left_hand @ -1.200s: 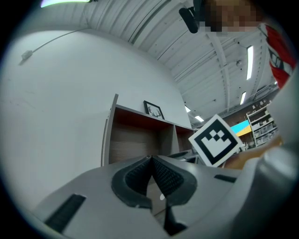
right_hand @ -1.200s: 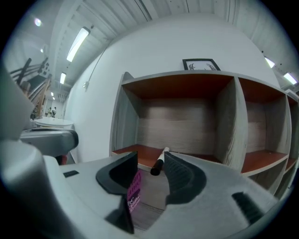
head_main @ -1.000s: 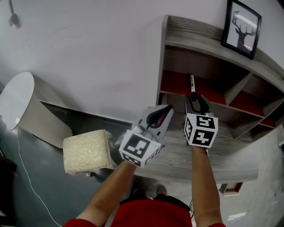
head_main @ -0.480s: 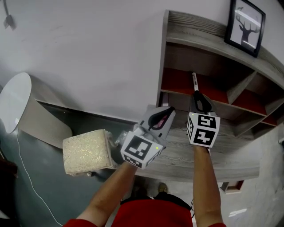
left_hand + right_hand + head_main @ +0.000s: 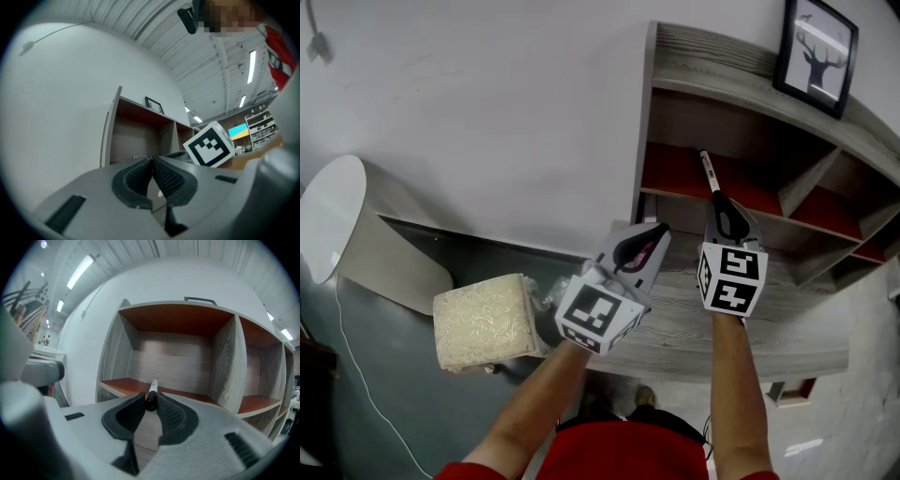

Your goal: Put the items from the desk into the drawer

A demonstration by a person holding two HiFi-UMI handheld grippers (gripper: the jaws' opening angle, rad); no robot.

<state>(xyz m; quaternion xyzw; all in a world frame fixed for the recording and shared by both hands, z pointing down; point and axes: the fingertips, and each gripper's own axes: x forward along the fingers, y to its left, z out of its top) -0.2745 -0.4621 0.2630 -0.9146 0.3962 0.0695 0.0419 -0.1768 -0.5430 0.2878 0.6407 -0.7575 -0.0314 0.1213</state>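
A slim white pen (image 5: 709, 173) with a black grip end sticks out of my right gripper (image 5: 724, 204) and slants up-left toward the red shelf floor. In the right gripper view the pen (image 5: 152, 389) is pinched between the pad tips of the gripper (image 5: 151, 404); the jaws have just been closing on it. My left gripper (image 5: 654, 231) hovers beside it over the grey wooden desk (image 5: 675, 333). In the left gripper view this gripper (image 5: 151, 160) has its pads touching and nothing between them. No drawer is clearly in view.
A grey shelf unit (image 5: 649, 112) with red compartment floors stands on the desk against the white wall, with a framed deer picture (image 5: 814, 56) on top. A beige textured block (image 5: 483, 321) sits left of the desk. A white round object (image 5: 328, 220) is at far left.
The right gripper's jaws have come together around the pen's black end. The pen has tipped from nearly upright to slanting left. Both hands have stayed about where they were.
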